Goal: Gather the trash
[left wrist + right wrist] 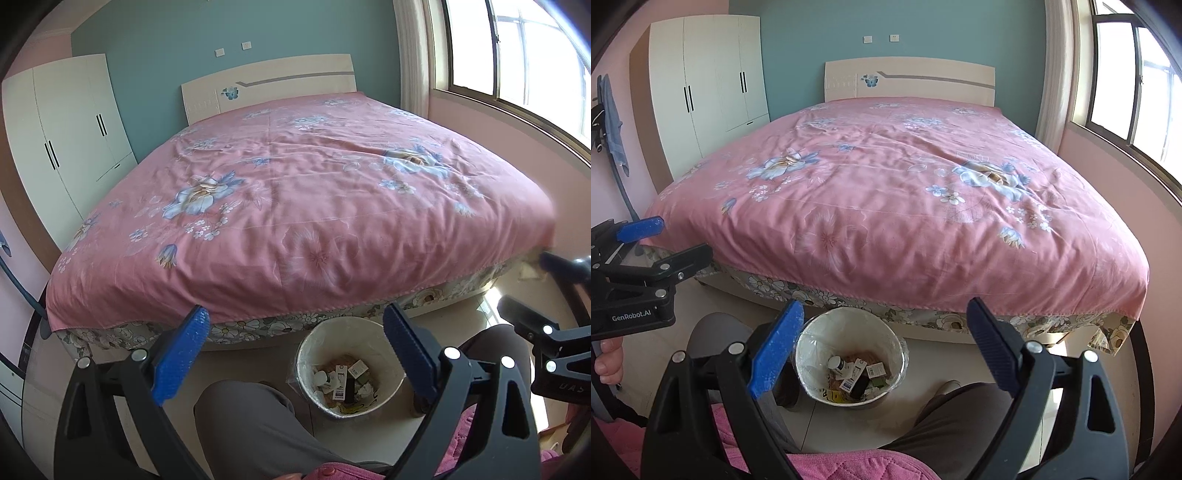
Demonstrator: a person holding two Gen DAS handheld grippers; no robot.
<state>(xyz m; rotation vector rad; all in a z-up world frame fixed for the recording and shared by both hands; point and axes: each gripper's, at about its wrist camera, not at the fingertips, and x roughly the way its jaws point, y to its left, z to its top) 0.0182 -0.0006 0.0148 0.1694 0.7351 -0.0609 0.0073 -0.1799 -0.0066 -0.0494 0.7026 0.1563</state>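
1. Hovering both tools over the bin (349, 365) between your knees, you have the left tool (295, 343) and the right tool (882, 339) spread wide with nothing between the pads.
2. Keep both angled down at the rim, and lower one side at a time so they do not knock together.
3. The bin stands on the floor just beside the foot of the bed (905, 192), lined with a clear bag.
4. Inside lie small boxes (877, 369), a little bottle (836, 363) and scraps, filling only the bottom.
5. No loose trash shows on the pink cover, so gathering the bag's edge looks like the likely next job.
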